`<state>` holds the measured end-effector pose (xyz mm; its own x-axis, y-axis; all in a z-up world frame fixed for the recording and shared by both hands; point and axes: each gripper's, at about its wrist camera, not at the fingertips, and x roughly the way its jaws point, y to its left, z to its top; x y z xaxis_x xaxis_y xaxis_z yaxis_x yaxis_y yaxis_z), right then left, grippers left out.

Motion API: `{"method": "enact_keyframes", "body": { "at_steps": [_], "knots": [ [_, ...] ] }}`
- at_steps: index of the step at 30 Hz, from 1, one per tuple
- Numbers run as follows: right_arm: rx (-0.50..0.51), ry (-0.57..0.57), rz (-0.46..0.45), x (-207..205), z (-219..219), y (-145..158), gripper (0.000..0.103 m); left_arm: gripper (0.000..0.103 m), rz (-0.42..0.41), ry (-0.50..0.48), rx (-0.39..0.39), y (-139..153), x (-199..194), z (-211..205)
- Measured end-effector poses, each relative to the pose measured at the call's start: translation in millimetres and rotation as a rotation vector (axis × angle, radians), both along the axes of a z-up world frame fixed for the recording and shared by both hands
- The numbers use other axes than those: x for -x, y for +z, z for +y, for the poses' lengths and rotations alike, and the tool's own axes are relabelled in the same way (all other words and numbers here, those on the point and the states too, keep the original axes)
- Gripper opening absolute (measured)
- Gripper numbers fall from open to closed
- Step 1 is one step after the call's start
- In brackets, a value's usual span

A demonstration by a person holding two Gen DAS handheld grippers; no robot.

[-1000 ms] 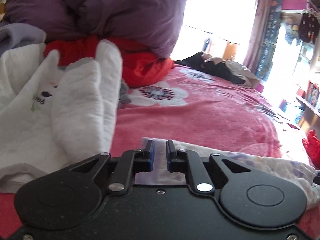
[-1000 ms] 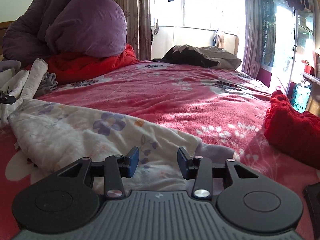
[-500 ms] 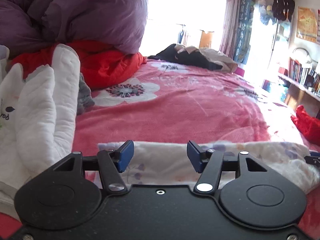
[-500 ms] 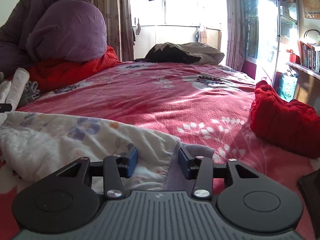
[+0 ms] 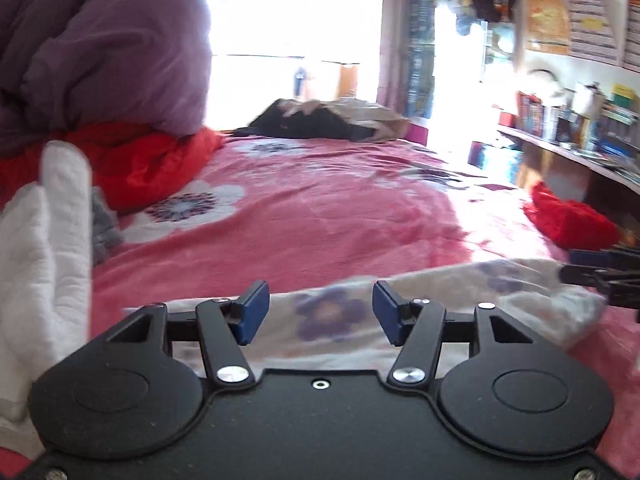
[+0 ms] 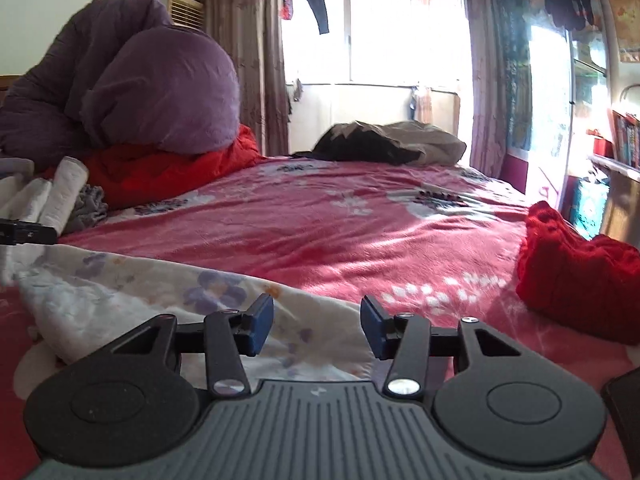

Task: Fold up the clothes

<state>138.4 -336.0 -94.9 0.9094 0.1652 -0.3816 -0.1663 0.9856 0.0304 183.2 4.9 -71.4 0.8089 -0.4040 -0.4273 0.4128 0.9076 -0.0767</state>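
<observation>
at the left edge of the bed we see a heap of white padded clothes, with a grey garment tucked just beside it and a red quilt under a purple duvet behind.

our left tongs hang over the near edge of the bed, above the floral cloth. a second ago their pads were almost pinched together over this cloth; half a second ago they had parted, and now they stand wider still, with nothing between them. we judge that the left end of the cloth has been let go.

the floral cloth lies along the near edge as a long, narrow, rumpled band, running from left tongs to right. whether it is already doubled over we cannot tell.

our right tongs sit over the cloth's right end, pads well apart and holding nothing. they were a little less open a second ago and have widened since.

with both tongs free, we take it that one fold or laying-out has just ended; the cloth rests on the bed, still creased.

further right a red knitted garment lies bunched near the right edge, and a dark and beige pile sits at the far edge.
</observation>
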Motion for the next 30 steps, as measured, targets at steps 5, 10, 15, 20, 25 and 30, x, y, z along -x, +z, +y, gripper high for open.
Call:
{"method": "enact_keyframes", "body": {
  "at_steps": [5, 10, 15, 20, 25, 30],
  "knots": [
    [0.084, 0.186, 0.004, 3, 44, -8, 0.046, 0.056, 0.053, -0.109, -0.129, -34, -2, -45],
    [0.106, 0.104, 0.147, -21, 52, -31, 0.047, 0.056, 0.119, -0.064, -0.131, -56, -26, -44],
    [0.082, 0.108, 0.096, -12, 50, -22, 0.047, 0.055, 0.087, -0.052, -0.138, -42, -24, -32],
    [0.097, 0.106, 0.014, -12, 45, -5, 0.053, 0.055, 0.064, 0.062, -0.062, -26, -36, 6],
    [-0.107, -0.024, 0.117, -38, -7, -12, 0.056, 0.056, 0.17, 0.16, 0.025, -46, -59, 39],
    [-0.162, -0.05, 0.217, -54, -28, -42, 0.051, 0.059, 0.187, 0.158, -0.024, -52, -63, 32]
  ]
}}
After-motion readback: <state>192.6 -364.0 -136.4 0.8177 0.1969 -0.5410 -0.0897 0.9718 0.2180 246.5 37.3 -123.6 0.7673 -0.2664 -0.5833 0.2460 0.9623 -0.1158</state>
